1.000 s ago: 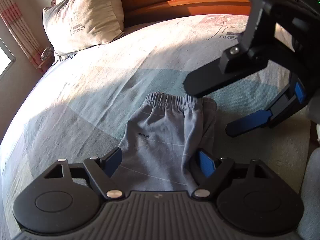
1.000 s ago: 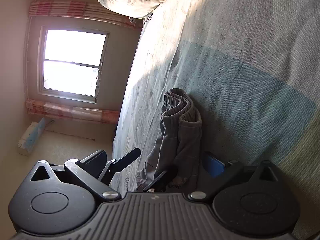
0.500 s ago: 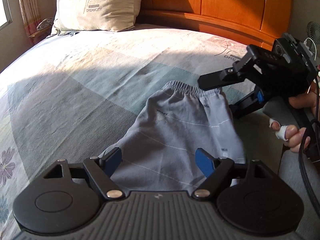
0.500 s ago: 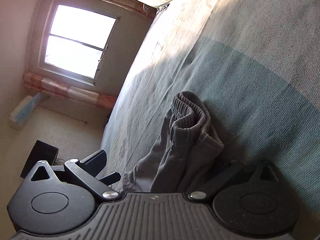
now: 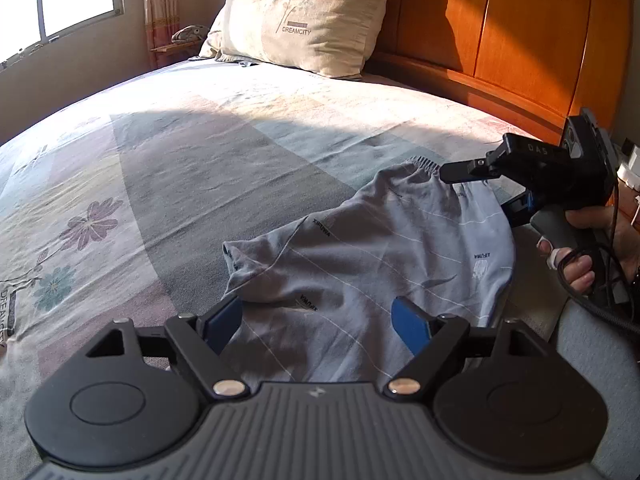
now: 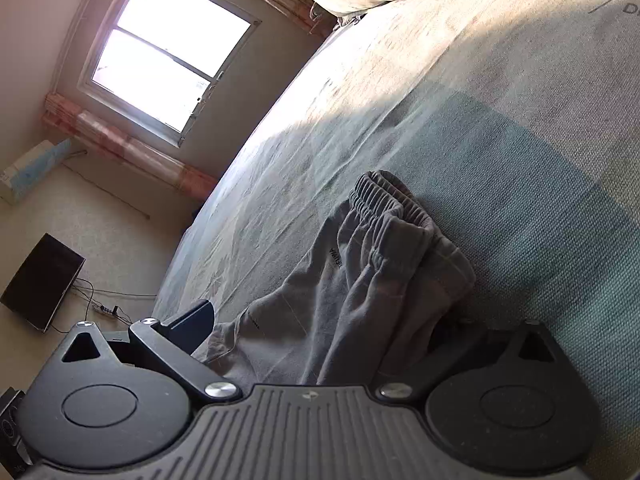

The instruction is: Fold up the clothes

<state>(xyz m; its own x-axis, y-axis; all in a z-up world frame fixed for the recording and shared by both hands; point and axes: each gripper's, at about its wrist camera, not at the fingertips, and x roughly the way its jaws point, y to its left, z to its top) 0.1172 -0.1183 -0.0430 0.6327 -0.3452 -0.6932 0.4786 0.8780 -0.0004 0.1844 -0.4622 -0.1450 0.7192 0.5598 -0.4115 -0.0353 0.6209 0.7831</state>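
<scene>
Now spreading the shorts (image 5: 372, 264) on the bed (image 5: 168, 168).
My left gripper (image 5: 318, 320) hangs spread and empty at 6 o'clock; my right gripper (image 5: 486, 190), at 2 o'clock, looks pinched on the waistband, probably to pull it flat.

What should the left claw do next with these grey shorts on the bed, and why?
Probably lower the left claw and close it on the near leg hem. It stands open over the grey shorts, gripping nothing, and the cloth lies rumpled on the bed. The right claw sits by the waistband end, so a pinch at the hem would likely let the two ends be brought together.
</scene>
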